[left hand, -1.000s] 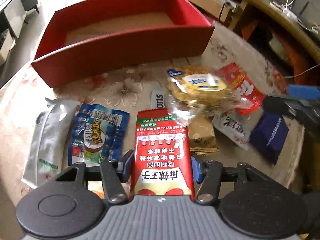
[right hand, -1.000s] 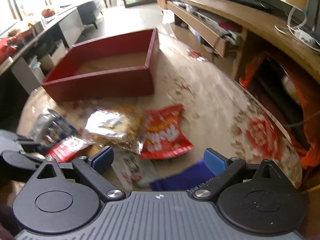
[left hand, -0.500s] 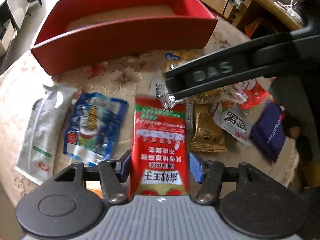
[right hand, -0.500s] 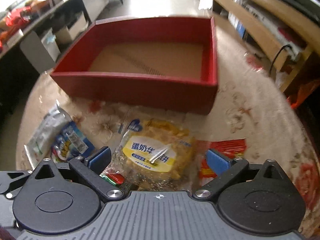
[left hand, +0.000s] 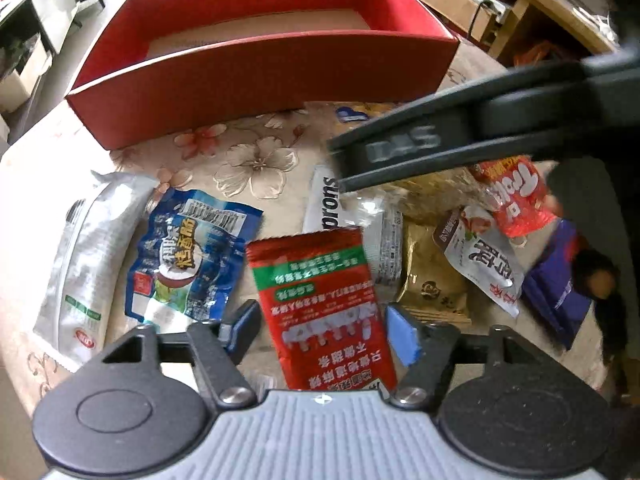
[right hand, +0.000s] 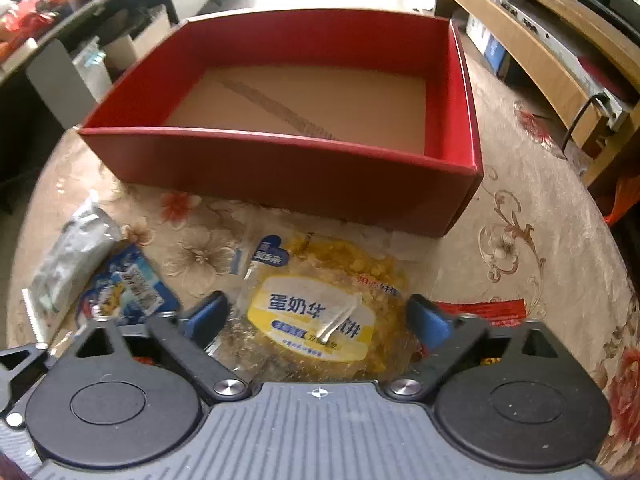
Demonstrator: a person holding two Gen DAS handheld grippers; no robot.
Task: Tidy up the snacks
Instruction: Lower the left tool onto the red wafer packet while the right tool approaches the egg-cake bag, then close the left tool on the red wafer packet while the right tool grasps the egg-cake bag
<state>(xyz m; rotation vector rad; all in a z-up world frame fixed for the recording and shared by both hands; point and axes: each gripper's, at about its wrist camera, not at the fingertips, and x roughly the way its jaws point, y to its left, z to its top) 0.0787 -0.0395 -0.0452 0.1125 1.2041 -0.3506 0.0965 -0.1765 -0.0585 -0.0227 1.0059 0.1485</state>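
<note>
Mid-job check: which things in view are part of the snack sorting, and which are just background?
Job items:
red box
red snack packet between the left gripper fingers
yellow waffle pack between the right gripper fingers
blue packet
white pouch
purple packet

Background:
floral tablecloth
wooden shelf unit

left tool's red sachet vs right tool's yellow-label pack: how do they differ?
The red sachet is slim, opaque and foil-like; the yellow-label pack is broad, round and clear, showing yellow pastry. The sachet sits in the narrow gap between the left tool fingers; the pack fills the right tool's wide-open span. Whether either finger pair touches is unclear. Both lie short of the red box, which holds no snacks.
</note>
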